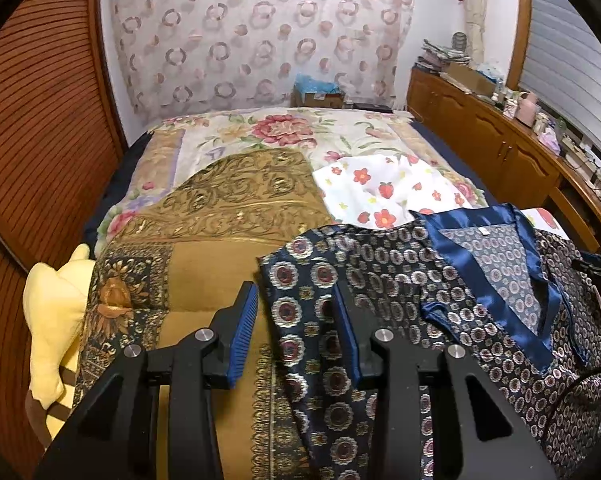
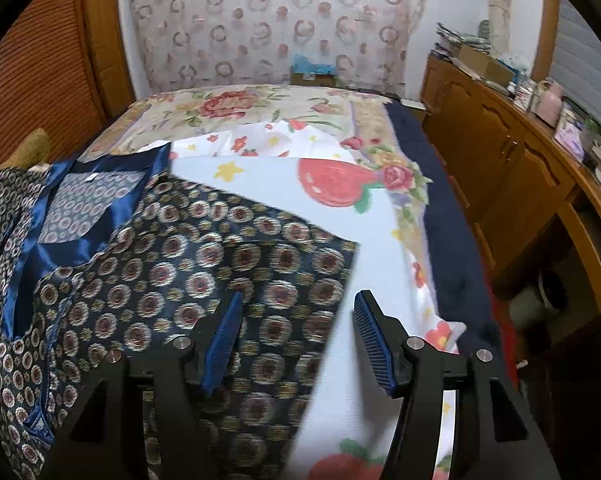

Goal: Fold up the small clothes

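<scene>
A dark navy top [image 1: 400,264] with ring medallions and a shiny blue satin neckline [image 1: 460,252] lies spread on the bed. In the left wrist view my left gripper [image 1: 295,300] stands open low over the top's left sleeve, whose outer edge lies between the two blue pads without either pad pressing on it. In the right wrist view the same top [image 2: 188,264] fills the left half. My right gripper [image 2: 299,304] is open astride the right sleeve's edge, with its left finger over the cloth and its right finger over the white blanket [image 2: 380,240].
A gold-brown patterned blanket [image 1: 220,216] lies under the top's left side and a white flowered cloth [image 1: 380,188] beyond it. A yellow plush toy [image 1: 56,308] sits at the bed's left edge. A cluttered wooden cabinet [image 2: 500,152] runs along the right.
</scene>
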A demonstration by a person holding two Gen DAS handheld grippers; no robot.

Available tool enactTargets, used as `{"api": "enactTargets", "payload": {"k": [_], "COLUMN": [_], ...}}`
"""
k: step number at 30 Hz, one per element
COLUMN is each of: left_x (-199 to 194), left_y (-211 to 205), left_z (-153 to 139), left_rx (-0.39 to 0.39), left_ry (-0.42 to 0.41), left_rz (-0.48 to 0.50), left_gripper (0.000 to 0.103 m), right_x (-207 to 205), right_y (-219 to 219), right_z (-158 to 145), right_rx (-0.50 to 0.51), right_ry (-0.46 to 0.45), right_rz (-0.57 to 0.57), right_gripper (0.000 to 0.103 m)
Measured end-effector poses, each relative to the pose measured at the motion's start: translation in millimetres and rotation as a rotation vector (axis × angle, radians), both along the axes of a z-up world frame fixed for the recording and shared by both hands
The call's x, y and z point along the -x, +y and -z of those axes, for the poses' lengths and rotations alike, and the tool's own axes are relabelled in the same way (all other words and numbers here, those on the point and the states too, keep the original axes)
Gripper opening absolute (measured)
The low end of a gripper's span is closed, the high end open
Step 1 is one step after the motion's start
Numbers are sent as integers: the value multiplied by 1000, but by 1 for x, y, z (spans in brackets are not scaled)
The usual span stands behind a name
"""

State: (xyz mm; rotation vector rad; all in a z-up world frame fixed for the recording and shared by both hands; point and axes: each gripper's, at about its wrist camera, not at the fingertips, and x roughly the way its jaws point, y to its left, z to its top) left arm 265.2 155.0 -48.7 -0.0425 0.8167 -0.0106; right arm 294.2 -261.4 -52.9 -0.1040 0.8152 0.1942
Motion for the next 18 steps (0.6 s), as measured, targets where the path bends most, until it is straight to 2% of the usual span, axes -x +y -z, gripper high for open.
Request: {"api": "enactTargets", "payload": {"k": [6, 8, 10, 12, 15, 16, 17, 18], "left_x": [0, 1, 3, 8, 17, 19, 23, 27], "left_y": [2, -1, -6, -11, -15, -16, -18, -20], "left_z": [5, 3, 0, -7, -18, -22, -27, -31], "left_rx": [30, 32, 16, 9, 14, 18, 20, 24], "left_ry": [10, 2, -10, -40, -87, -100, -119, -130], "left_rz": [14, 29, 44, 58, 72, 74, 80, 86], "left_gripper": [40, 29, 10, 4, 2, 2, 2, 2], "right_x": [-6, -8, -9, -10, -12, -12, -11, -10], "right_y": [-1, 0, 2, 1, 5, 7, 8, 10], "right_z": [2, 2, 2, 1, 2, 1, 1, 0], "right_rx": [-21, -22, -22, -19, -19, -20, -22, -31], "right_ry": [26, 29, 29, 27, 26, 23, 19, 21], "right_rz": [-26, -29, -34, -39, -45, -54, -68, -87], "right_gripper": [60, 60, 60, 60, 60, 53, 35, 23]}}
